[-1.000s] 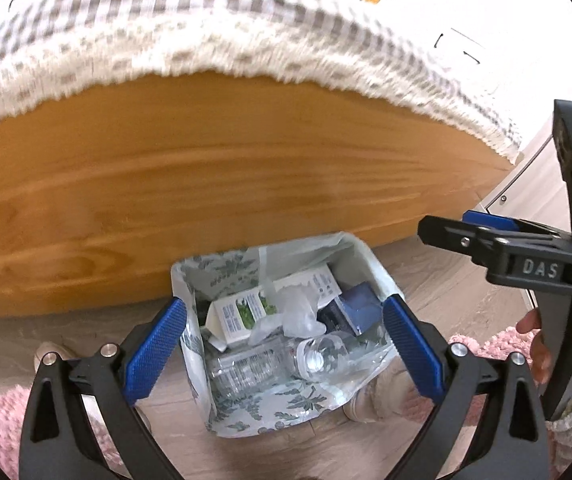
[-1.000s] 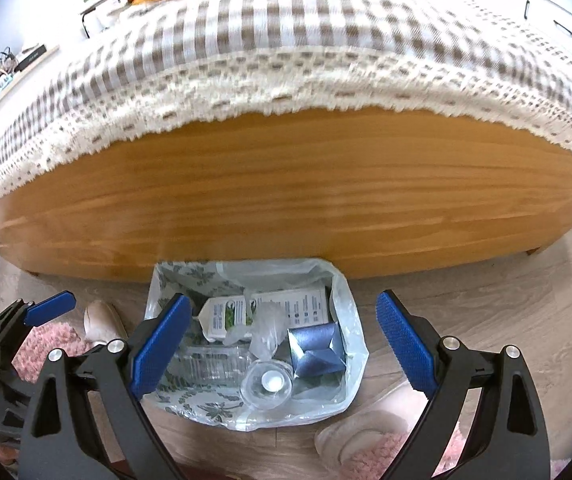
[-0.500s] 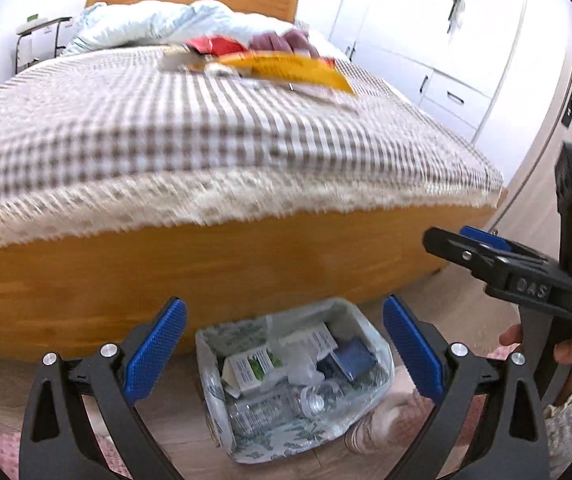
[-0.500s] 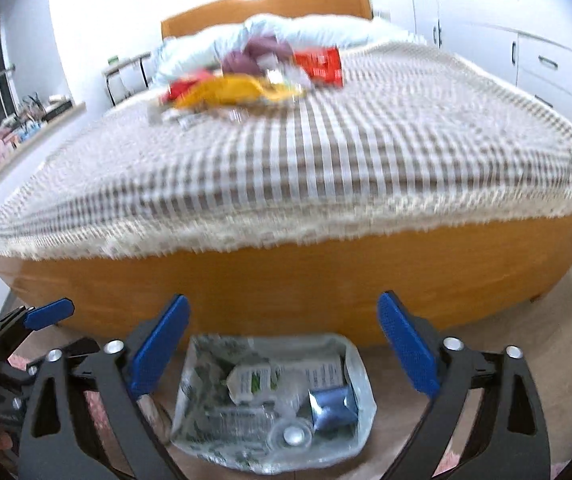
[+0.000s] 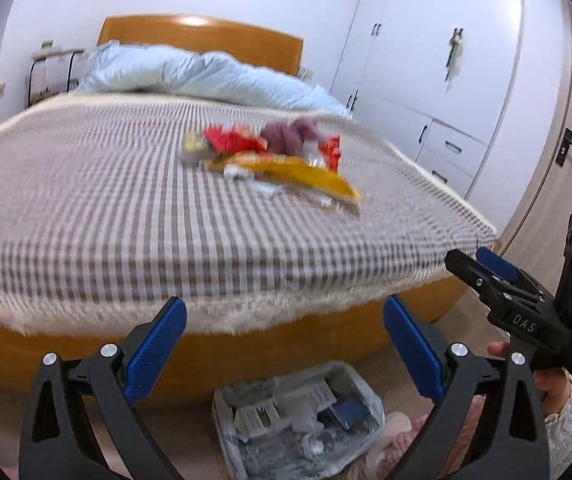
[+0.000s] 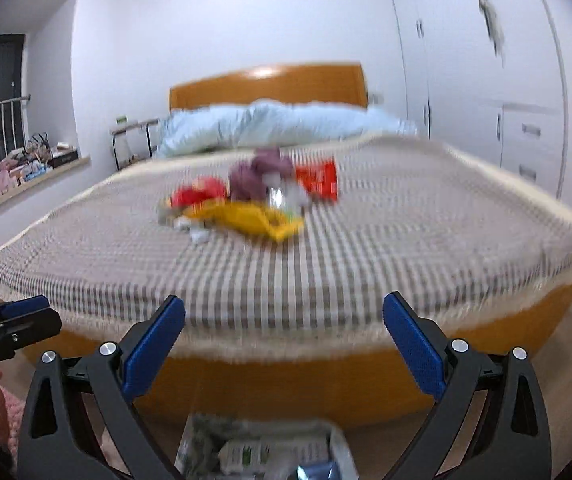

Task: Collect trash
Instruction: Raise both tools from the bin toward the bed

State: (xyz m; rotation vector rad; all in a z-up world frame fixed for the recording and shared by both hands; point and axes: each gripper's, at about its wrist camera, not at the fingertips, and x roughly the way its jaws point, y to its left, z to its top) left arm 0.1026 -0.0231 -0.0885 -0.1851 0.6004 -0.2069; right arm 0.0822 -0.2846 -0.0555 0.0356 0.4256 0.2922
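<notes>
A pile of trash lies in the middle of the bed: a yellow wrapper (image 5: 306, 174) (image 6: 258, 218), red wrappers (image 5: 234, 142) (image 6: 318, 180) and a purple crumpled piece (image 5: 292, 134) (image 6: 260, 170). On the floor below the bed's foot stands a bin lined with a patterned bag (image 5: 298, 412) (image 6: 262, 452), holding cartons, a plastic bottle and a blue packet. My left gripper (image 5: 284, 348) is open and empty, above the bin. My right gripper (image 6: 284, 348) is open and empty too; in the left wrist view it (image 5: 482, 268) hangs at the right.
The bed has a checked cover (image 5: 106, 208), a wooden frame (image 6: 286, 380) and a light blue duvet (image 5: 206, 76) at the headboard. White wardrobes (image 5: 438, 60) line the right wall. A pink rug (image 6: 10, 420) lies on the floor at the left. A cluttered shelf (image 6: 10, 168) runs along the left wall.
Both grippers have tilted up from the bin toward the bed top, so the trash pile is now in full view and the bin has dropped to the bottom edge. Both stay open.
</notes>
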